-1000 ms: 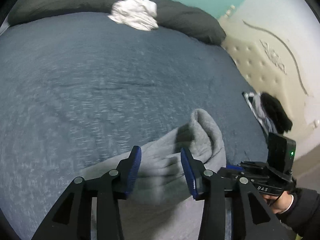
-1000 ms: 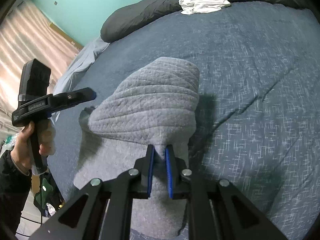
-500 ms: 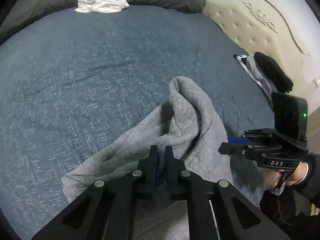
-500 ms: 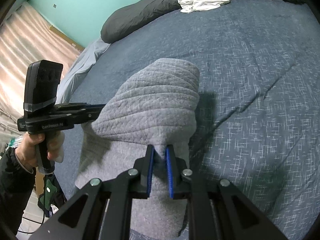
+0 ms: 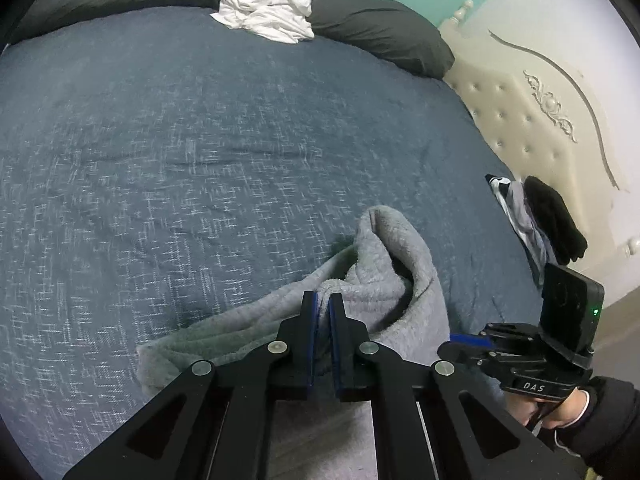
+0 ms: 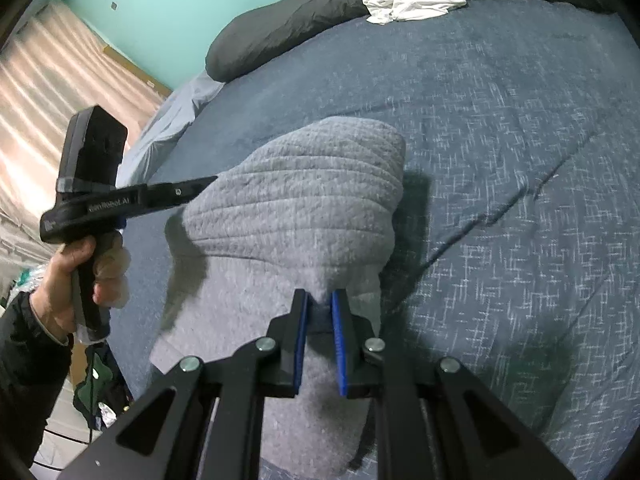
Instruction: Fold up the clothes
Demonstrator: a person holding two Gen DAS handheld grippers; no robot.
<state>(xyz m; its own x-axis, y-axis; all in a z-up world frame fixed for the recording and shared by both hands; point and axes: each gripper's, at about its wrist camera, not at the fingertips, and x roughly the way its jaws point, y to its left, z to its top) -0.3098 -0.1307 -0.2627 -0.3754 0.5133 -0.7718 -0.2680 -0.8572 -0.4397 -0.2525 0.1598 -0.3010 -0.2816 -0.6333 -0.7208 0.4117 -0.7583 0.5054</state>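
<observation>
The left gripper point(image 5: 323, 306) and right gripper point(image 6: 319, 307) each pinch an edge of the grey fleece garment point(image 6: 304, 216) near the bed's point(image 5: 200, 140) near edge; keep both pinches level so the fold lands square.

Open bedspread point(image 5: 200, 140) beyond grey garment point(image 5: 384, 280)

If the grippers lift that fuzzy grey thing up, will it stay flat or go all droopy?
Probably droopy: the grey fleece garment already slumps in soft folds between the left gripper and the right gripper. It looks thick, so likely a little heavy. Its fuzzy pile should not slip easily.
</observation>
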